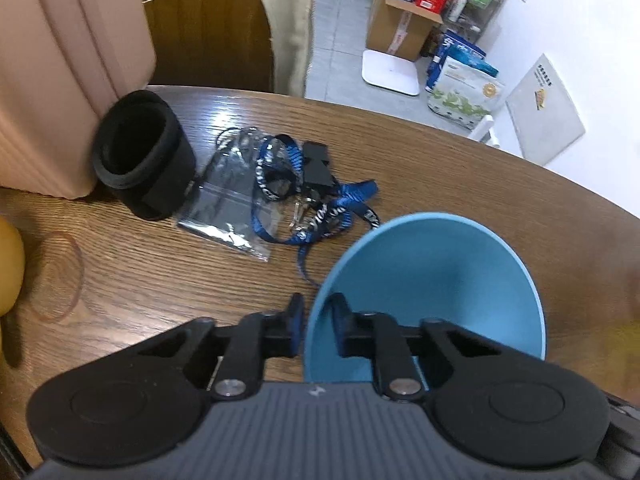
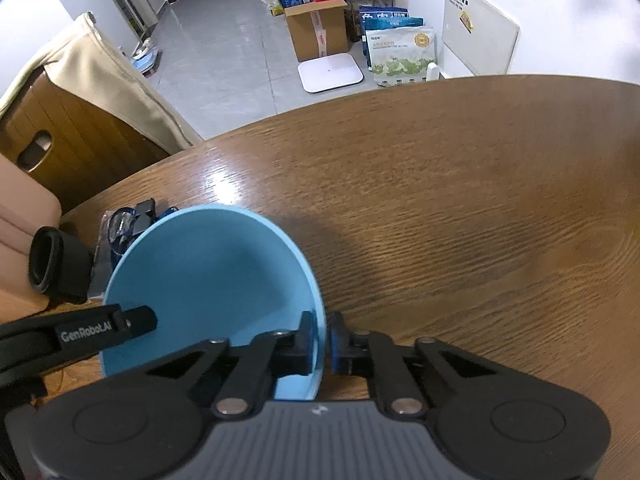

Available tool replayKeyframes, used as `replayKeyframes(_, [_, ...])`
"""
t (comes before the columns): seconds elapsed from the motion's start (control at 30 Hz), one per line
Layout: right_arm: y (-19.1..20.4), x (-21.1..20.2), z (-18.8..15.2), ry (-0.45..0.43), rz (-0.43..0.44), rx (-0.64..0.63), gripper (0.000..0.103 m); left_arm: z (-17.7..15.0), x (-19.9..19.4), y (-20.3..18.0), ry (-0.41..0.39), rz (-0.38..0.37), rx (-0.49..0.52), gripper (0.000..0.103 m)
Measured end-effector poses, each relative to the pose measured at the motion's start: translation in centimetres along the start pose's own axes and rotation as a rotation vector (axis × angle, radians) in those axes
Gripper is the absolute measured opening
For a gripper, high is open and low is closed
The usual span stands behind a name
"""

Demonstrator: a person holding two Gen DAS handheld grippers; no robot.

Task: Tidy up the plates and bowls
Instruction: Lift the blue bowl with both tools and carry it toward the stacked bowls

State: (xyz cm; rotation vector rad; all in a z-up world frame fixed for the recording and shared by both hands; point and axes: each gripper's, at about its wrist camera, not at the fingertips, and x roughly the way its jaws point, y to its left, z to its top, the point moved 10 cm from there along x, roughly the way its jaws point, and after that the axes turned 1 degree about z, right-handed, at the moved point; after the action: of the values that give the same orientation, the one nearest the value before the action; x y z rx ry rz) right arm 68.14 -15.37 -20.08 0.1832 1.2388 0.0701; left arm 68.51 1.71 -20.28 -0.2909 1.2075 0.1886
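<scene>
We angle both grippers steeply down, left gripper (image 1: 316,328) and right gripper (image 2: 320,340) each clamping the blue bowl's (image 1: 432,272) opposite rims above the table (image 1: 480,184).

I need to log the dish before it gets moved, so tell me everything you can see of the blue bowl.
The blue bowl is a plain light blue, matte, plastic-looking, with a wide round rim and smooth empty inside. It sits low over the wooden table, beside a blue lanyard. The left gripper is shut on its rim on one side and the right gripper on the opposite side, each with one finger inside and one outside. Its underside is hidden.
</scene>
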Motion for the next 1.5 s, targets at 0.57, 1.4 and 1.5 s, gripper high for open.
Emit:
replayKeyframes(0.57, [0.2, -1.8, -1.5, -0.050, -0.002, 0.026, 0.005, -1.1, -2.2, 0.2, -0.034, -0.007, 0.032, 0.014])
replayKeyframes(1.4, [1.9, -11.1, -7.5, -0.145, 0.007, 0.083, 0.005, -5.6, -12.4, 2.0, -0.126, -0.040, 0.093, 0.015])
replayKeyframes(1.5, [1.9, -12.3, -8.5, -0.158, 0.005, 0.094, 0.005, -6.4, -13.4, 2.1, -0.132, -0.046, 0.105, 0.015])
